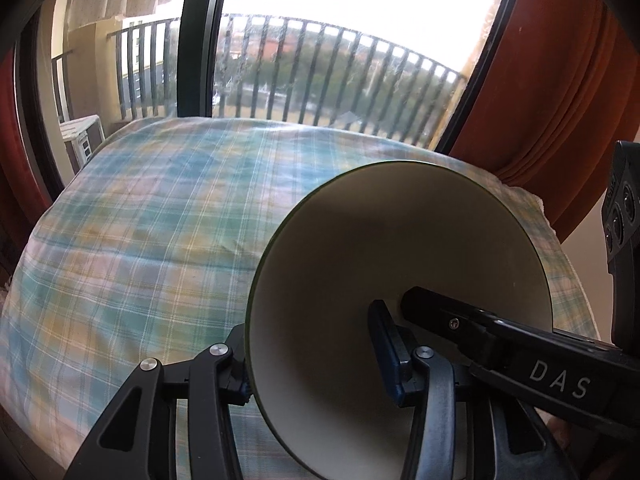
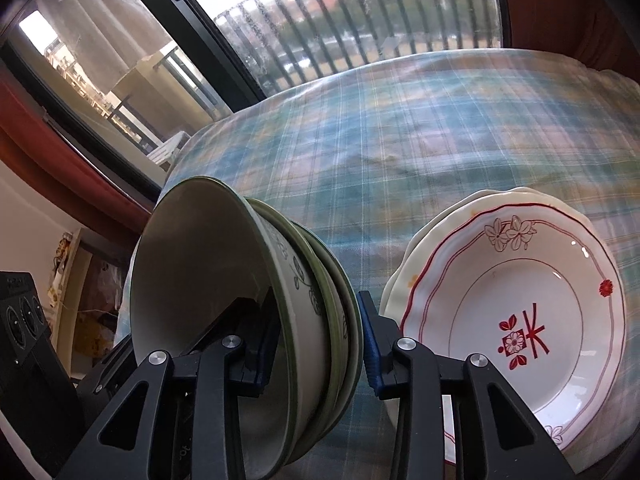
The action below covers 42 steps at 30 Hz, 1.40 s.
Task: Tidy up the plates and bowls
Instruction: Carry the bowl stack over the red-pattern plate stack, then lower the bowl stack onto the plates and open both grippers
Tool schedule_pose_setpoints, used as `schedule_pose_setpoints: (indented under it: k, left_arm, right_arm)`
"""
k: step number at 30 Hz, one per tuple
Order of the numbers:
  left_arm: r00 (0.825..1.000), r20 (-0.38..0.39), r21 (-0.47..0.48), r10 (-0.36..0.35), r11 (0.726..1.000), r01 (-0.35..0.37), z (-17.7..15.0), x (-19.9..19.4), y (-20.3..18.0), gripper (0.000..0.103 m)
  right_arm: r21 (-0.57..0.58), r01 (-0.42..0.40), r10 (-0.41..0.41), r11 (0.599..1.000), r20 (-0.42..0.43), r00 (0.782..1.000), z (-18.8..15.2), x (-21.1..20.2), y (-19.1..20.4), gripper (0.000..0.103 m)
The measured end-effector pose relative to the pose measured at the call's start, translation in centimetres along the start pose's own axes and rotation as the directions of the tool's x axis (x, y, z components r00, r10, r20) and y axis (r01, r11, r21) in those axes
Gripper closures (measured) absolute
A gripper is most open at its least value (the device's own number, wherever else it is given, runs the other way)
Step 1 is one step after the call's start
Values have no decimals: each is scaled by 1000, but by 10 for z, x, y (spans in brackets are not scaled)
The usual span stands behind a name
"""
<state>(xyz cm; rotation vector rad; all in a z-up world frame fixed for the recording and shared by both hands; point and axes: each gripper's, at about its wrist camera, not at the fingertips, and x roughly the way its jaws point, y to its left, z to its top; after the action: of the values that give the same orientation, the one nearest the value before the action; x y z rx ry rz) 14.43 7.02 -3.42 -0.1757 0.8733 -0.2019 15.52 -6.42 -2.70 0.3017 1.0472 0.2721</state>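
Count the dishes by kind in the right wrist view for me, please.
Green-rimmed bowls, nested: 3
Plates, stacked: at least 2 (a red-patterned one on top, a cream one beneath; more may be hidden)
Total: at least 5

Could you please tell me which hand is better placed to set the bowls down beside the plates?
Likely the right: the right gripper grips the bowls with the plates just beside it; the left gripper faces only bowls and tablecloth.
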Motion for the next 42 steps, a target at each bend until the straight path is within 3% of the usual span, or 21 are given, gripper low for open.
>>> schedule_pose_setpoints:
  k: [14,32,42]
  left_arm:
    - [998,51,57,-45,998,42,-4,-17,-59,56]
    - [990,-54,132,-127,982,133,-15,19,-123,56]
    - [986,-132,135,-104,983,122,-18,47,-132,56]
  right_arm:
    - [14,20,-22,1000,93,995,-6,-58,-36,64]
    - [147,88,-103,985,98,990,-23,-87,-108,64]
    - [208,82,-92,975,39,995,-24,-71,-135,64]
